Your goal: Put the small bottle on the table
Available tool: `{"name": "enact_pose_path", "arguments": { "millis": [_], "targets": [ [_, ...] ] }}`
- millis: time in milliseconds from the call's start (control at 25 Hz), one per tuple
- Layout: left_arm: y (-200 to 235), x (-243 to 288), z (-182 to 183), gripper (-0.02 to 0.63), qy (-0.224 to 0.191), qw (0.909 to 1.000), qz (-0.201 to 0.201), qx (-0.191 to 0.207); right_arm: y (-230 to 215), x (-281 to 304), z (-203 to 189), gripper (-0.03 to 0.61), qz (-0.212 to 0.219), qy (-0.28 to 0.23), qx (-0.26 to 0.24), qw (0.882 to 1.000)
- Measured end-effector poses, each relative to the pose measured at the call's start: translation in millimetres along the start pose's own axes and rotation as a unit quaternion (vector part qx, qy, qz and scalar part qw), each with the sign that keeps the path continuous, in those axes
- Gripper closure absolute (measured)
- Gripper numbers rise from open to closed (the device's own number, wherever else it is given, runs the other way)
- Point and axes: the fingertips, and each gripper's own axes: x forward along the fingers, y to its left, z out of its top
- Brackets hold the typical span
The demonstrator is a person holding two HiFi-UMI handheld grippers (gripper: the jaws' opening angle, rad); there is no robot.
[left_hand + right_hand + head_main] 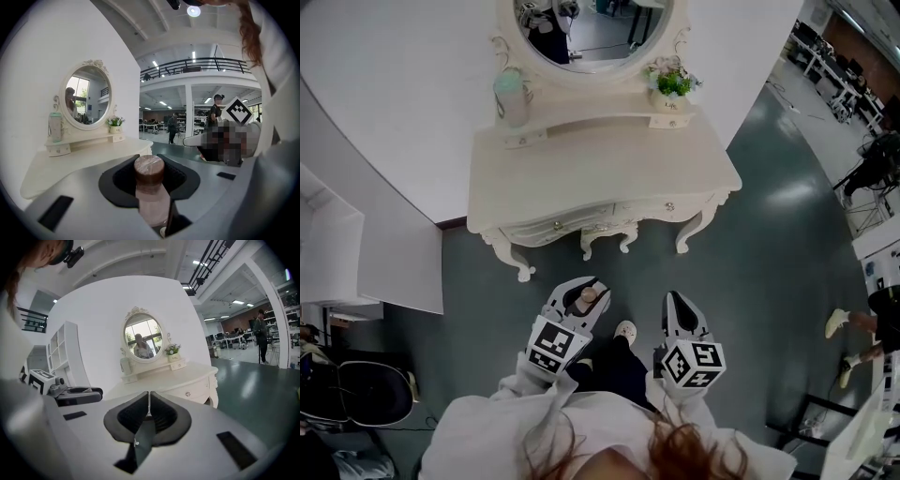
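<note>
Left hand-held gripper gripped the small bottle before the desk.
Right hand-held gripper, jaws together and empty, hung alongside, equally clear of the desk front.

You have the bottle, pale pink with a brown cap, roughly upright between the 2 fingers of your left gripper, pads pressing its sides. The white table stands beyond the fingertips, well apart.
</note>
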Motion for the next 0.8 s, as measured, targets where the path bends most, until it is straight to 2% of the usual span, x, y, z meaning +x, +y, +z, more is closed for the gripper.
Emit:
{"name": "enact_pose_path", "arguments": {
  "millis": [400, 800],
  "targets": [
    [23, 65, 14, 0.491, 0.004, 0.9998, 0.021, -0.004, -45, 53, 28, 0.541, 0.020, 0.008, -0.004, 1.000],
    [37, 107, 29, 0.491, 0.007, 0.9989, 0.045, -0.001, -77, 86, 50, 0.541, 0.040, 0.007, 0.002, 0.999]
  ]
}}
